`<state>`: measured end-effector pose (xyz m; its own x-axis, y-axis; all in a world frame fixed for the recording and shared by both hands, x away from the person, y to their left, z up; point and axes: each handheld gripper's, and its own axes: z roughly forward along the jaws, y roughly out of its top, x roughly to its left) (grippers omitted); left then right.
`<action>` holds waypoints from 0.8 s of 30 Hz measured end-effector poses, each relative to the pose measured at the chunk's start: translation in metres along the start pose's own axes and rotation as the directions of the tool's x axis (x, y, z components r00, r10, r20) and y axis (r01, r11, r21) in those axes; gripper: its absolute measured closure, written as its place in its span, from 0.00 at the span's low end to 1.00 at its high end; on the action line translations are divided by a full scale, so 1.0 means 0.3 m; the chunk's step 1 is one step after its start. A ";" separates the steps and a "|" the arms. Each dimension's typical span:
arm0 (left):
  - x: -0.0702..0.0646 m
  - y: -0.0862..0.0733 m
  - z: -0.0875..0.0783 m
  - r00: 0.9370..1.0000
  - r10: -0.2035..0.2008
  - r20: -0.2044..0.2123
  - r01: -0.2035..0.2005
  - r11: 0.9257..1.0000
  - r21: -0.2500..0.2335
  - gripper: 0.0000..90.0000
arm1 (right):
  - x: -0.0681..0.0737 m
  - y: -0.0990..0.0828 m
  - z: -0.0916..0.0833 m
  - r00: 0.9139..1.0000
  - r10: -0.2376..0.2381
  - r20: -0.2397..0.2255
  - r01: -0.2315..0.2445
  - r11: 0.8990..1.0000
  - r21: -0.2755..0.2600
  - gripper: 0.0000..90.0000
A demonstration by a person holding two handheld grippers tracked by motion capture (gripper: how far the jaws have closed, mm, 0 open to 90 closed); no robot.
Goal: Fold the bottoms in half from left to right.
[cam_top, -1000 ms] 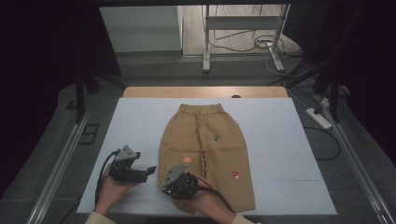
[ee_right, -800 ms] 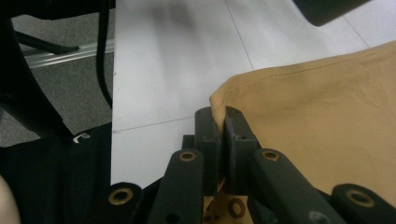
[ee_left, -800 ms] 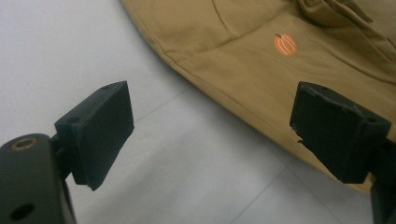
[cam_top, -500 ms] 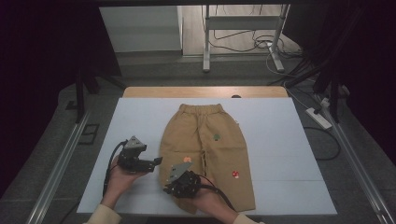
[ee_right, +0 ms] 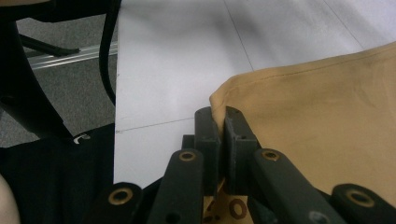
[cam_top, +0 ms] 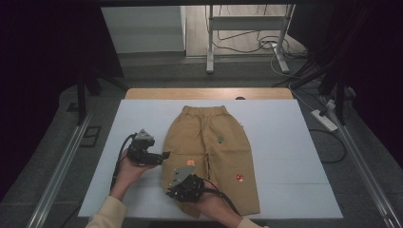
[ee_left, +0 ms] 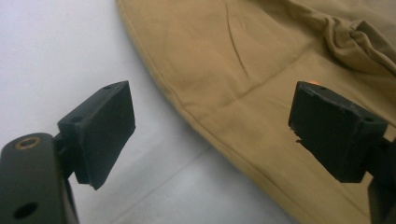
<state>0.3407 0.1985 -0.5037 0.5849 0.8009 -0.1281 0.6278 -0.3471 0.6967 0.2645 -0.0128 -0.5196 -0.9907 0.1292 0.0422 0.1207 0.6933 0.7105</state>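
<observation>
Tan trousers point(cam_top: 211, 152) of matt woven cloth, faintly creased, lie between the left tongs' point(ee_left: 215, 126) matt black pads; beneath them the desk point(cam_top: 285, 142) is smooth, matt, pale sheet.

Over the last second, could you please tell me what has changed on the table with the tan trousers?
The left claw, jaws open, has moved up the table and in toward the outer seam of the tan cotton trousers; in the left gripper view its pads straddle that edge without pressing it. The right claw stayed put, shut on the hem corner of the near leg. The trousers lie flat on the white table cover as before.
</observation>
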 end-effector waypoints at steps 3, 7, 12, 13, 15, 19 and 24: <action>0.009 0.017 0.016 1.000 0.000 0.008 0.000 1.000 0.003 0.16 | 0.001 0.000 0.001 1.000 -0.004 -0.002 0.004 1.000 0.001 0.95; 0.019 0.036 0.034 1.000 -0.002 0.013 0.001 1.000 0.009 0.16 | 0.000 -0.002 0.001 1.000 -0.006 -0.004 0.006 1.000 0.000 0.95; 0.035 0.053 0.055 0.999 -0.018 0.027 0.017 1.000 0.009 0.16 | 0.002 -0.001 0.001 1.000 -0.004 -0.004 0.004 1.000 0.000 0.95; 0.038 0.056 0.059 0.999 -0.022 0.029 0.022 1.000 0.014 0.16 | 0.002 -0.002 0.001 1.000 -0.004 -0.003 0.004 1.000 0.000 0.95; 0.042 0.062 0.068 0.999 -0.024 0.024 0.024 1.000 0.021 0.16 | 0.002 -0.002 0.002 1.000 -0.004 -0.003 0.004 1.000 0.000 0.95; 0.056 0.075 0.083 0.999 -0.026 0.019 0.026 0.999 0.030 0.16 | 0.001 -0.002 0.002 1.000 -0.005 -0.004 0.005 1.000 0.001 0.95; 0.074 0.084 0.103 0.999 -0.038 0.012 0.038 0.999 0.039 0.17 | 0.000 -0.002 0.001 1.000 -0.004 -0.006 0.004 1.000 0.001 0.95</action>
<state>0.3853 0.1924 -0.5109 0.5668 0.8075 -0.1633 0.6689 -0.3353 0.6634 0.2645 -0.0129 -0.5203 -0.9915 0.1225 0.0433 0.1168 0.6946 0.7099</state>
